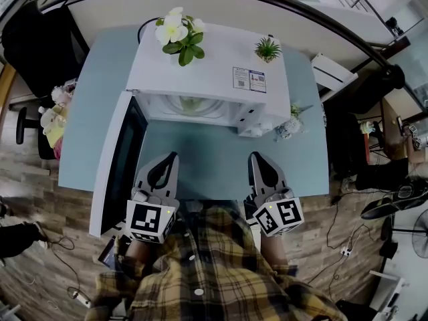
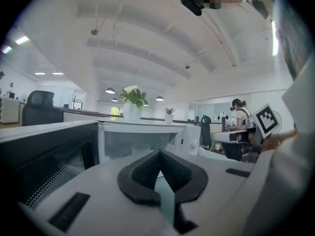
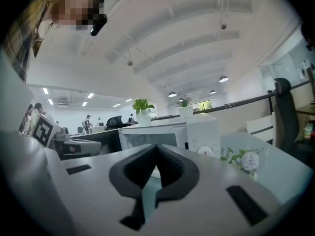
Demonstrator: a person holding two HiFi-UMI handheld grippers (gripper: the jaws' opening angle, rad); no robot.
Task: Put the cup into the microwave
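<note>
1. Nearest is the person's checked shirt (image 1: 221, 273), at the bottom of the head view. Just ahead of it both grippers point toward the microwave.
2. The left gripper (image 1: 168, 159) has its two dark pads pressed together with nothing between them; its own view (image 2: 158, 155) shows this clearly. It hangs over the table edge, just beside the open door.
3. The right gripper (image 1: 257, 158) is also fully closed and empty, pads touching (image 3: 156, 150). It is well apart from the left one.
4. Both are above the blue-grey table (image 1: 207, 162), which is bare between them and the microwave.
5. The white microwave (image 1: 207, 72) faces the person. Its dark-windowed door (image 1: 120, 156) is swung wide open to the left.
6. The cup (image 1: 192, 103) is inside the cavity, near the middle. It seems to stand upright, long axis vertical, mouth up; the head view shows only its round rim, faintly.
7. The left gripper view looks into the cavity and shows the cup (image 2: 141, 149) from the side, pale and blurred. The right gripper view does not show it clearly, but it shows the control dial (image 3: 206, 150).
8. Right of the microwave lies a small bunch of flowers (image 1: 291, 127).
9. On top stand a pot of white flowers (image 1: 179, 33) and a small green plant (image 1: 267, 49).
10. Far behind, the left gripper view shows a seated person (image 2: 241, 114).
</note>
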